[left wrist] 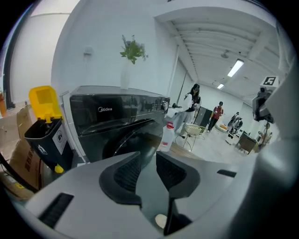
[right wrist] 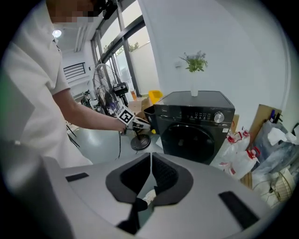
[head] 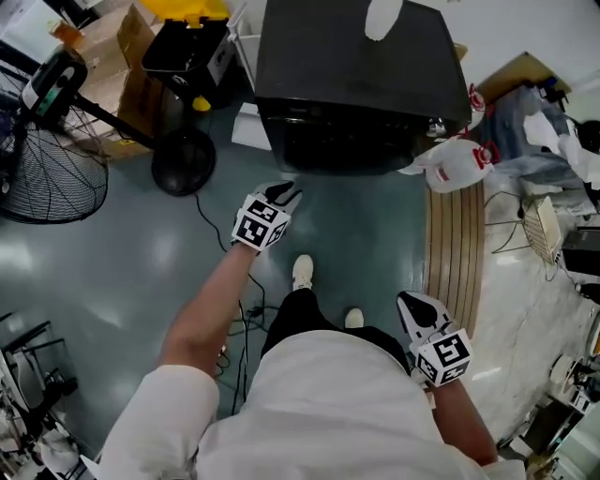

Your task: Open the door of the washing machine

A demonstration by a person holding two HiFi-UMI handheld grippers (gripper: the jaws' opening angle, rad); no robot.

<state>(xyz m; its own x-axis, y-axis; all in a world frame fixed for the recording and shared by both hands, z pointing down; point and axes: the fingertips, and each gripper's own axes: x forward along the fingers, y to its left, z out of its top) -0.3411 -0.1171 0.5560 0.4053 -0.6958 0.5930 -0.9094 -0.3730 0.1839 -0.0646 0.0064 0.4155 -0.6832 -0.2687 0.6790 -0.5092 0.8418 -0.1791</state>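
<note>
Black and glossy, the washing machine (head: 356, 84) stands against the white wall ahead of me, its round door (right wrist: 189, 137) shut flush in the front panel. A white vase (head: 382, 17) with a green sprig sits on its top.

I hold the left gripper (head: 279, 195) out on a straight arm towards the lower left front of the machine, near it but not touching. In the left gripper view its jaws stand apart with nothing between them, and the dark curve of the door fills the scene just beyond the tips.

The right gripper (head: 417, 305) hangs back by my hip, well away from the machine. In the right gripper view its jaws are closed tip to tip, empty, with the whole machine front in sight beyond them.

To the machine's left stands a black bin (head: 187, 47) with a yellow lid, and farther left a floor fan (head: 47, 169). White jugs (head: 455, 161) with red caps lean at the machine's right front corner, above a slatted wooden board (head: 455, 253) on the grey-green floor (head: 141, 272).
</note>
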